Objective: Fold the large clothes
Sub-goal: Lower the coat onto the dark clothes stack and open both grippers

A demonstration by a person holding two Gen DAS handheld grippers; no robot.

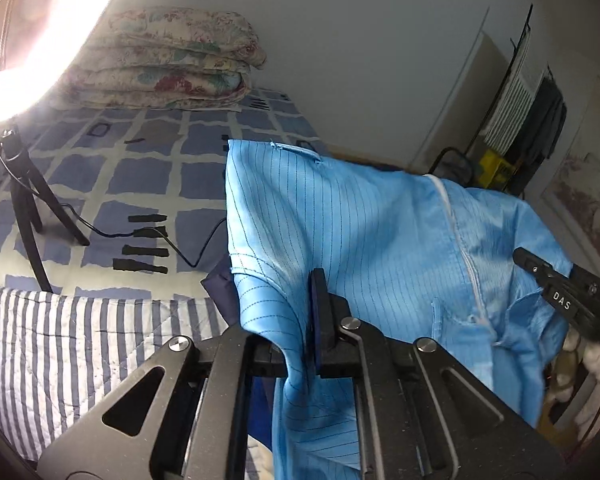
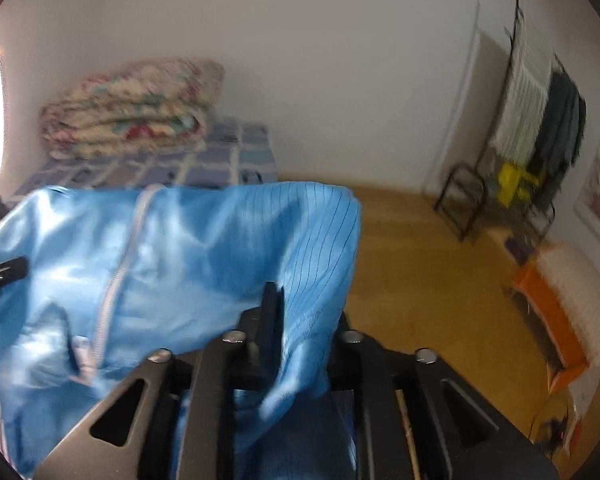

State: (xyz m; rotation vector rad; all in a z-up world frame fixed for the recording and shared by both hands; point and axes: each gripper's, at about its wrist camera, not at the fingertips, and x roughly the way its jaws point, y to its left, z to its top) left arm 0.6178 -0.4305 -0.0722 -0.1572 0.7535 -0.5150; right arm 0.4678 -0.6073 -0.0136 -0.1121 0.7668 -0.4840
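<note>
The step in hand looks like the carry-over of a fold: both tools hold 1 blue garment up by its edge, stretched between them above the bed.

The left tool is pinched nearly closed on a fold of the blue cloth, which runs between its pads and hangs down below them. The right tool also has cloth in its jaws, drawn up over its left finger, but its jaws stand narrowly apart and the view is blurred, so I cannot tell whether the pads press on the fabric.

The garment is a striped blue coat with a white zip running down its middle. In the left wrist view it spans from the left tool across to the right tool, and its far edge lies over the bed's right edge, where the checked cover meets the wooden floor. Nearer the left tool, a striped quilt covers the bed's near part.

The next move probably calls for lowering both tools together, keeping the held edge taut and level, and laying it down on the bed so the fold lands square. The right tool's hold deserves checking first; a slack side would drop and skew the fold.
</note>
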